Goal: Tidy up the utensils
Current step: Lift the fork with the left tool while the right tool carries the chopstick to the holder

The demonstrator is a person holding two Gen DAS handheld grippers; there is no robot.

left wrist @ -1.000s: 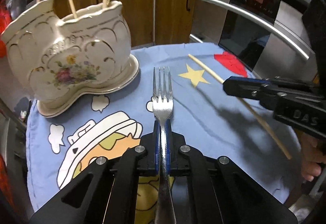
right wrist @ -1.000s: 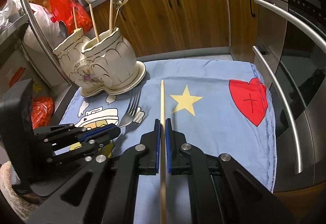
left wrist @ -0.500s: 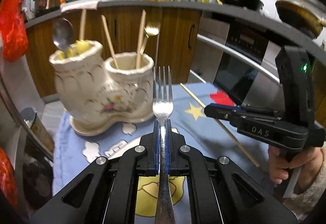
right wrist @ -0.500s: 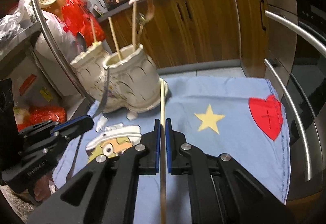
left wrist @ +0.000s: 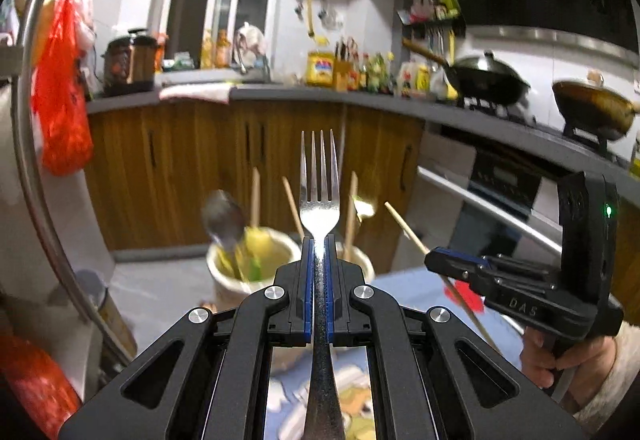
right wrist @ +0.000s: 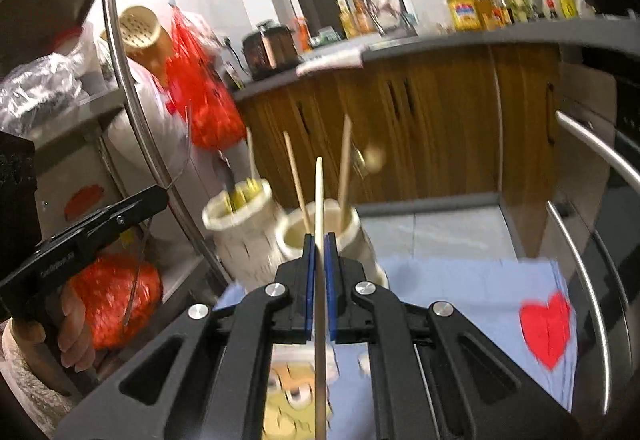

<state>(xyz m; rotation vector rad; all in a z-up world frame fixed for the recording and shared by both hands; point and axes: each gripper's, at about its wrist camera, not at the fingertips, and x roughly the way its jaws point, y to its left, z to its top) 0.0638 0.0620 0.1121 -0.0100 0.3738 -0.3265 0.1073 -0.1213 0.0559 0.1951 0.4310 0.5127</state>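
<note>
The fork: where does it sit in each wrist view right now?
Left wrist: the fork stands dead centre, clamped in the left gripper, tines up.
Right wrist: only its thin edge shows at the far left, hanging below the left gripper.
Shared landmark: the white ceramic holder with chopsticks.

Two-part holder (right wrist: 320,236) stands on cloth (right wrist: 460,292), chopsticks (right wrist: 344,167) inside.

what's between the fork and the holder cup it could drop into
Nothing visible blocks it. The fork sits clamped in the left hand-held gripper, above the ceramic holder, whose cups already hold a spoon and chopsticks.
</note>
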